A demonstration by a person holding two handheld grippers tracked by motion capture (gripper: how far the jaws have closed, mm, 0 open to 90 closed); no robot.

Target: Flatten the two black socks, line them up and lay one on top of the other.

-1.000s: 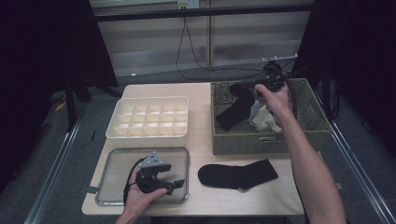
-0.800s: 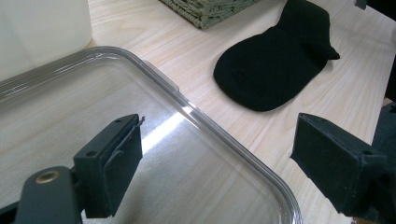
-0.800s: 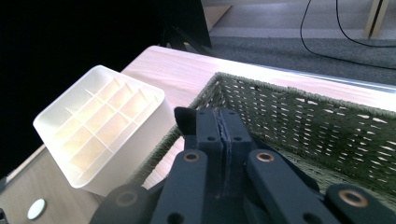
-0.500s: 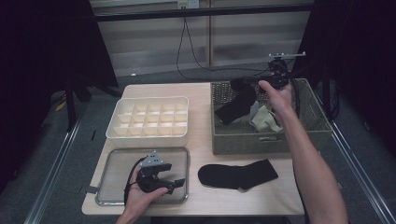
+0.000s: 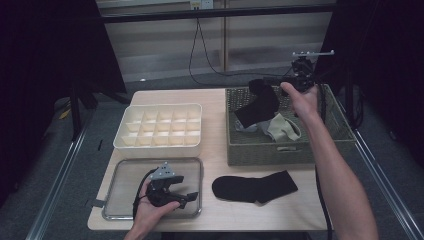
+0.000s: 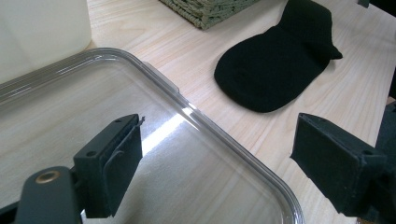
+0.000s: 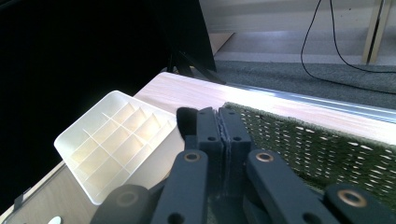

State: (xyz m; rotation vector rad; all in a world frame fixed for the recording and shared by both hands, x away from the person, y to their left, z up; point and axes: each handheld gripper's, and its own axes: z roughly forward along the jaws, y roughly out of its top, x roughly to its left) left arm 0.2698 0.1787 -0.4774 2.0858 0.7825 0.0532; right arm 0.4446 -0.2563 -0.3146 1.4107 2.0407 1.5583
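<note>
My right gripper [image 5: 274, 83] hangs over the green woven basket [image 5: 250, 152], shut on the cuff of a black sock [image 5: 256, 109] that dangles clear above the basket's contents. In the right gripper view the jaws [image 7: 218, 114] are pressed together, with a black edge of the sock [image 7: 186, 122] beside them. A second black sock [image 5: 255, 187] lies flat on the table in front of the basket. My left gripper [image 5: 186, 198] rests over the clear tray [image 5: 125, 175], open and holding nothing. The left gripper view has its jaws [image 6: 219, 154] wide apart above the tray rim [image 6: 224, 135], with the flat sock [image 6: 275, 60] beyond.
A white divided box [image 5: 160, 127] stands behind the tray, its cells bare; it appears in the right gripper view [image 7: 107, 144] too. Beige and grey socks [image 5: 282, 130] lie in the basket. A dark frame and cables are past the table's far edge.
My right gripper has risen and drifted back and to the right with the black sock, lifting it higher out of the basket. The left gripper has stayed put.
</note>
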